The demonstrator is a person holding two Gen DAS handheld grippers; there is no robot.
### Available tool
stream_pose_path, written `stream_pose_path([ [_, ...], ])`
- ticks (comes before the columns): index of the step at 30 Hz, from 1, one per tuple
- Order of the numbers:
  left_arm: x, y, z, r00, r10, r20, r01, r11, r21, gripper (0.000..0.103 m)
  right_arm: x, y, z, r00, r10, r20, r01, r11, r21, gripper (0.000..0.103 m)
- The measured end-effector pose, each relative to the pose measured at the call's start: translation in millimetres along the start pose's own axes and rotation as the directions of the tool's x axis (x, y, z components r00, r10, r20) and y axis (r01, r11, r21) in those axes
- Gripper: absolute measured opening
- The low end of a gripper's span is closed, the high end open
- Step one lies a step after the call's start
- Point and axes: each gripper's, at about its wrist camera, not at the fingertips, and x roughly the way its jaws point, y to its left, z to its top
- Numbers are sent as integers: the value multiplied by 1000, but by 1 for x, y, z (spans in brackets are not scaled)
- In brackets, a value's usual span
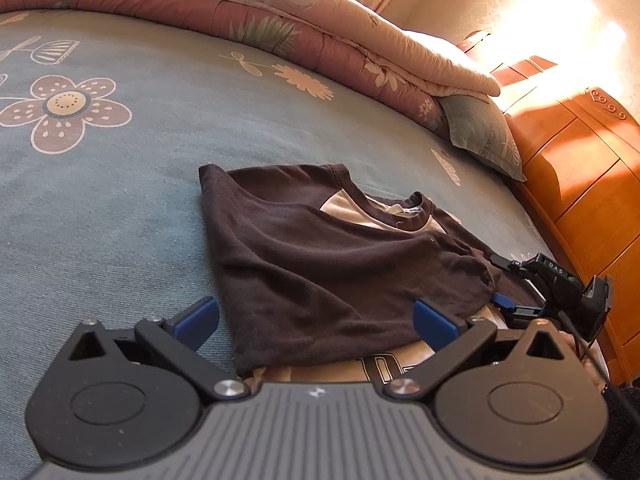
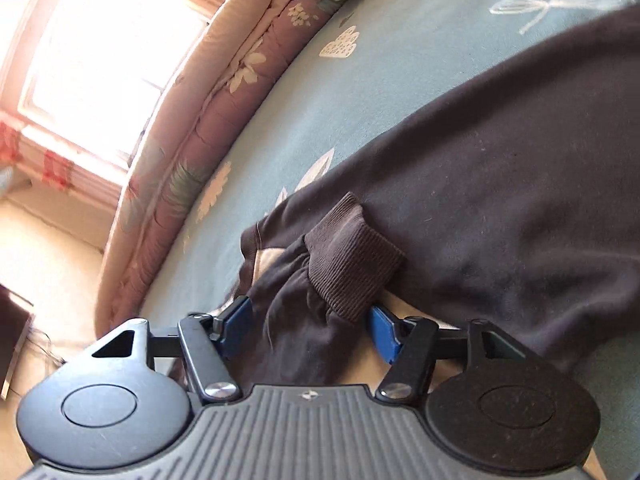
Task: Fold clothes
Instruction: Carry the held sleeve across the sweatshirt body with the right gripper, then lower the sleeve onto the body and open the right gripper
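Right now your left gripper (image 1: 316, 322) stands wide, empty, over the partly folded dark sweatshirt (image 1: 320, 248) on the blue bedsheet (image 1: 100, 200). Your right gripper (image 2: 308, 330) is half open around the ribbed cuff (image 2: 352, 256), pads not visibly pressing it.

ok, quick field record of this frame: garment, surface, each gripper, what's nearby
garment: dark brown sweatshirt, partly folded, tan panel showing at the collar
surface: blue floral bedsheet
left gripper: open, jaws wide over the near edge of the garment
right gripper: open, sleeve with ribbed cuff between its pads, grip not confirmed
nearby: rolled quilt, pillow, wooden cabinet
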Motion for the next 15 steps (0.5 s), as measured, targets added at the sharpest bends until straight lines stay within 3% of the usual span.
stream_pose_path([
  [4,1,-1,-1,1000,-1,-3,1,1000,4,102,3,-11,5,997,58,49,-62,994,91,55],
  [6,1,0,-1,1000,-4,-5,4,1000,0,102,1,-7,1,998,55,21,-57,992,112,55],
  [9,3,1,-1,1000,-2,-10,2,1000,-8,102,2,2,-8,999,32,-9,-32,999,24,52],
  [10,4,1,-2,1000,7,-13,-7,1000,-6,102,4,1,-8,1000,21,-2,-21,1000,21,48],
  [11,4,1,-2,1000,9,-13,-9,1000,-4,102,5,0,-8,1000,13,3,-13,1000,20,34],
  [12,3,0,-2,1000,3,-10,-3,1000,-2,102,6,-3,-7,1000,9,4,-9,1000,22,10],
  [15,1,0,-1,1000,-14,-5,14,1000,-2,102,7,-8,-5,1000,-7,4,7,1000,25,11],
])
